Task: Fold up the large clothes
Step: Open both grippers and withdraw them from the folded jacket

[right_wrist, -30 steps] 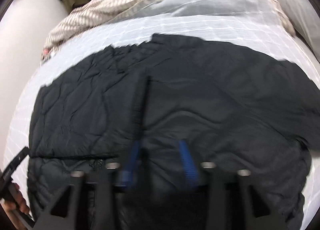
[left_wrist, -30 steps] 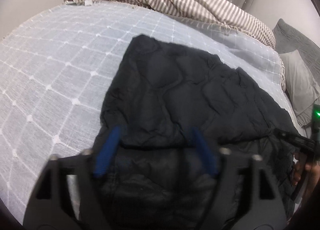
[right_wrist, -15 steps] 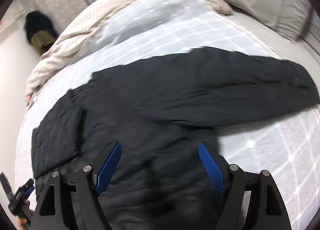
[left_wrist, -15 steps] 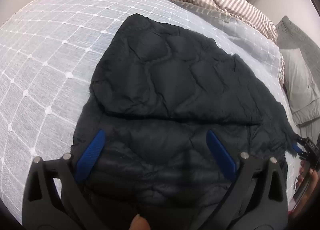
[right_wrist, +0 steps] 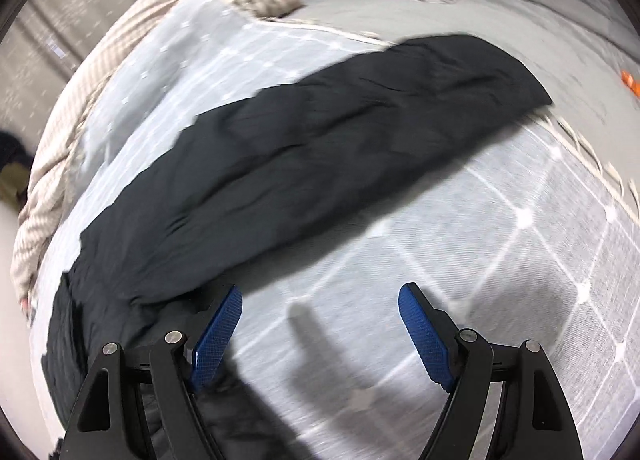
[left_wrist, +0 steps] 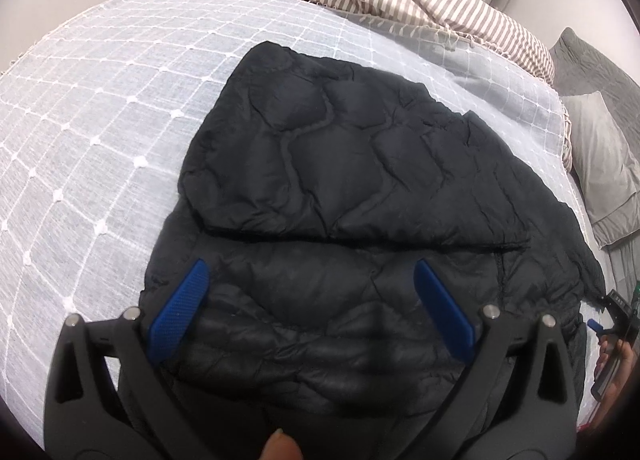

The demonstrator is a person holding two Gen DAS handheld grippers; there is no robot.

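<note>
With both grippers, left (left_wrist: pixel 308 308) and right (right_wrist: pixel 320 332), spread apart and empty over the bed (left_wrist: pixel 100 120), I judged the jacket (left_wrist: pixel 340 188) lying there soft, puffy and slippery, best pinched at the far-right sleeve (right_wrist: pixel 400 100) cuff.

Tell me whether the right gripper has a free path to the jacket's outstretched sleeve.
Probably yes. The right gripper is open over the bare checked bedspread, and the black sleeve lies flat just ahead of its fingers with nothing lying between or on top of it.
</note>
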